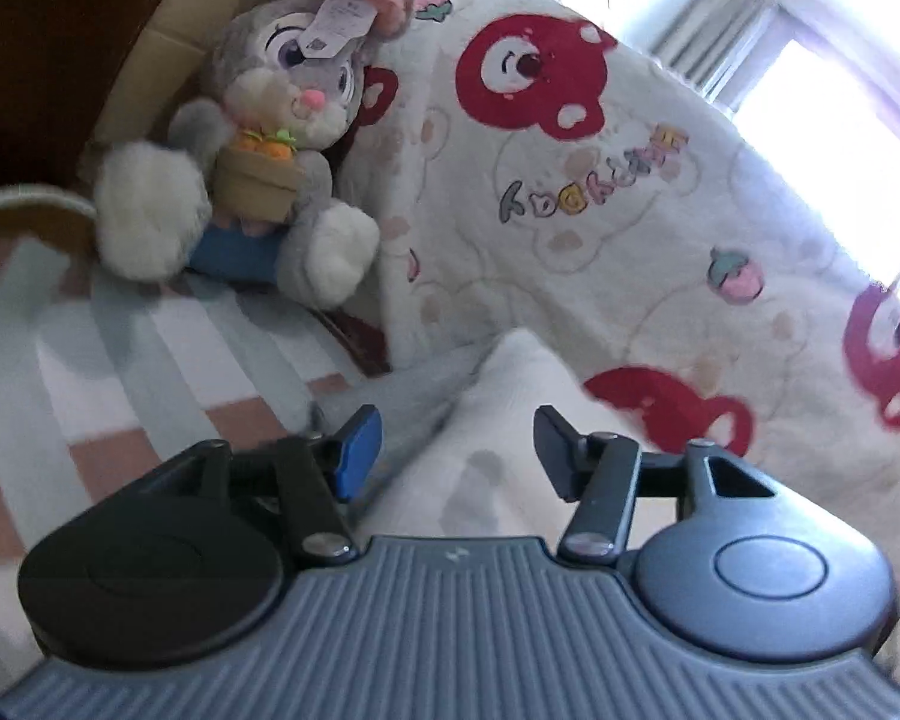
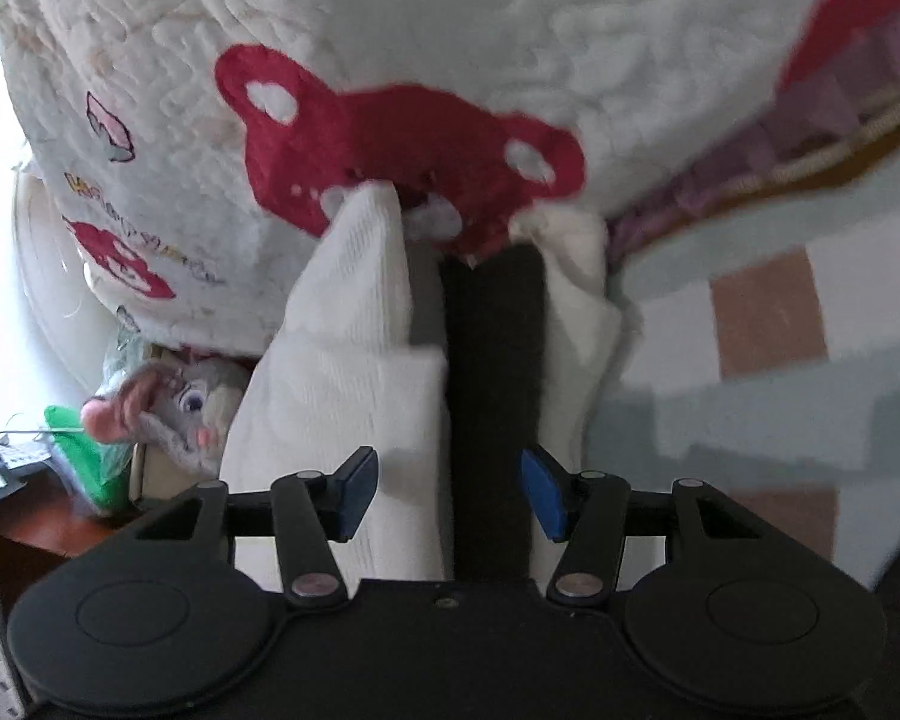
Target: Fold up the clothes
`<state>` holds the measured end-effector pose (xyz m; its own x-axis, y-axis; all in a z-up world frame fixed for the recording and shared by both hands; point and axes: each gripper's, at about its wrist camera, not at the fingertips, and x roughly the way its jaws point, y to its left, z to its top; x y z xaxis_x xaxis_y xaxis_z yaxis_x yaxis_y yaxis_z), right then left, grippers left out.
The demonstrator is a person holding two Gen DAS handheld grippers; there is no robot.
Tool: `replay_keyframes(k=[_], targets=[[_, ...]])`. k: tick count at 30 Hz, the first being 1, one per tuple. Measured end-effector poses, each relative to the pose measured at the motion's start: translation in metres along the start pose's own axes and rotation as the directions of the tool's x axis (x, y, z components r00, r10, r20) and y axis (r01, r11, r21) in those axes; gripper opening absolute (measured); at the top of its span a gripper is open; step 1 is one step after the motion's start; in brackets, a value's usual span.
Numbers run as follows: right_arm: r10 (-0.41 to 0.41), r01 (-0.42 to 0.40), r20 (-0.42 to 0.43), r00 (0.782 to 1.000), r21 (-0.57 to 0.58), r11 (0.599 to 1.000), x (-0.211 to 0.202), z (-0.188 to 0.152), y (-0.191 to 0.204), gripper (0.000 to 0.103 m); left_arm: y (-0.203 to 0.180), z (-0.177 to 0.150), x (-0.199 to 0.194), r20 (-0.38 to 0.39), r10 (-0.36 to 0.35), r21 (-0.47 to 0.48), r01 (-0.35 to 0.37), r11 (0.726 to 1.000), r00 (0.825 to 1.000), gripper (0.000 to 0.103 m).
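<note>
The right gripper (image 2: pixel 450 495) is held open over a white-and-black garment (image 2: pixel 354 360) running toward 12 o'clock; the left gripper (image 1: pixel 457 453) is open, empty. Fold stage cannot be judged; an edge must be located.

There is one toy bunny (image 1: pixel 258 138) holding one little pot of carrots (image 1: pixel 264 177), one big white blanket (image 1: pixel 600 228) with red bears on it, one checked bed sheet (image 1: pixel 120 372), one white and black piece of clothing (image 2: pixel 354 372), one window (image 1: pixel 822 84), and two grippers (image 1: pixel 456 450) (image 2: pixel 450 492).
</note>
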<state>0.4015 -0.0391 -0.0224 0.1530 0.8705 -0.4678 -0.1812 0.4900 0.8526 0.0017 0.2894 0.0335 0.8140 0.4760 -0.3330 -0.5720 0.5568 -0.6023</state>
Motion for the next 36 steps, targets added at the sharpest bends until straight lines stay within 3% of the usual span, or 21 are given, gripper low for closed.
replay_keyframes(k=[1, 3, 6, 7, 8, 9, 10, 12, 14, 16, 17, 18, 19, 21, 24, 28, 32, 35, 36], targets=[[0.013, -0.013, 0.005, 1.000, -0.006, 1.000, 0.007, 0.005, 0.003, 0.060, 0.002, -0.002, 0.004, -0.037, 0.005, 0.008, -0.005, 1.000, 0.999, 0.046], [0.040, -0.039, 0.015, 0.999, -0.019, 0.999, 0.020, 0.015, 0.009, 0.062, 0.009, -0.010, 0.013, -0.105, -0.027, -0.041, 0.022, 0.999, 0.994, 0.046], [0.045, -0.045, 0.010, 0.999, -0.022, 0.999, 0.043, 0.028, 0.013, 0.064, 0.010, -0.016, 0.018, -0.113, -0.059, -0.062, 0.052, 0.997, 0.992, 0.050], [0.055, -0.055, 0.024, 0.998, -0.032, 0.998, 0.049, 0.029, 0.015, 0.065, 0.006, -0.017, 0.020, -0.107, -0.056, -0.025, 0.053, 0.998, 0.993, 0.048], [0.067, -0.065, 0.037, 0.997, -0.050, 0.997, 0.054, 0.029, 0.018, 0.064, 0.001, -0.017, 0.021, -0.098, -0.052, 0.013, 0.054, 0.998, 0.994, 0.034], [0.091, -0.085, 0.047, 0.995, -0.129, 0.988, 0.054, 0.028, 0.031, 0.035, -0.004, -0.016, 0.017, -0.068, -0.044, 0.059, 0.048, 0.997, 0.997, 0.032], [0.116, -0.102, 0.055, 0.992, -0.208, 0.973, 0.054, 0.027, 0.043, 0.017, -0.010, -0.014, 0.013, -0.038, -0.037, 0.104, 0.040, 0.994, 0.999, 0.028], [0.154, -0.120, 0.058, 0.986, -0.383, 0.916, 0.050, 0.023, 0.071, 0.015, -0.020, -0.011, 0.005, 0.024, -0.026, 0.189, 0.021, 0.982, 0.999, 0.027], [0.201, -0.148, 0.061, 0.978, -0.481, 0.864, 0.042, 0.020, 0.098, 0.014, -0.022, -0.003, -0.006, 0.081, -0.010, 0.215, -0.007, 0.977, 0.997, 0.026], [0.265, -0.196, 0.065, 0.962, -0.510, 0.838, 0.034, 0.019, 0.114, 0.014, -0.024, 0.003, -0.016, 0.133, 0.005, 0.235, -0.037, 0.971, 0.991, 0.026], [0.241, -0.173, 0.063, 0.968, -0.526, 0.833, 0.037, 0.017, 0.116, 0.014, -0.015, 0.002, -0.010, 0.113, 0.031, 0.208, -0.054, 0.977, 0.993, 0.026], [0.209, -0.144, 0.061, 0.976, -0.542, 0.828, 0.040, 0.016, 0.117, 0.014, -0.007, 0.000, -0.004, 0.091, 0.055, 0.180, -0.071, 0.981, 0.994, 0.026], [0.112, -0.063, 0.056, 0.992, -0.554, 0.830, 0.050, 0.015, 0.113, 0.023, 0.004, -0.003, 0.003, 0.047, 0.078, 0.140, -0.084, 0.987, 0.996, 0.026], [-0.068, 0.099, 0.075, 0.995, -0.573, 0.813, 0.064, 0.012, 0.102, 0.038, 0.019, -0.010, 0.012, -0.005, 0.096, 0.075, -0.095, 0.993, 0.995, 0.026], [-0.078, 0.146, 0.139, 0.987, -0.591, 0.793, 0.050, 0.009, 0.100, 0.050, 0.014, -0.008, 0.010, -0.004, 0.118, 0.099, -0.117, 0.988, 0.993, 0.027], [-0.123, 0.259, 0.250, 0.960, -0.639, 0.724, 0.027, 0.008, 0.114, 0.051, 0.016, -0.009, 0.012, -0.003, 0.106, 0.078, -0.105, 0.991, 0.994, 0.029], [-0.106, 0.168, 0.130, 0.986, -0.793, 0.585, 0.039, -0.023, 0.140, 0.051, 0.016, -0.006, 0.012, -0.020, 0.093, 0.060, -0.091, 0.994, 0.995, 0.032], [-0.110, 0.090, 0.042, 0.993, -0.879, 0.468, 0.048, -0.046, 0.158, 0.052, 0.006, -0.003, 0.000, -0.004, 0.113, 0.105, -0.112, 0.988, 0.994, 0.034], [-0.123, 0.106, 0.056, 0.991, -0.887, 0.449, 0.053, -0.050, 0.158, 0.057, 0.002, -0.001, -0.004, 0.004, 0.120, 0.120, -0.119, 0.986, 0.993, 0.036]])
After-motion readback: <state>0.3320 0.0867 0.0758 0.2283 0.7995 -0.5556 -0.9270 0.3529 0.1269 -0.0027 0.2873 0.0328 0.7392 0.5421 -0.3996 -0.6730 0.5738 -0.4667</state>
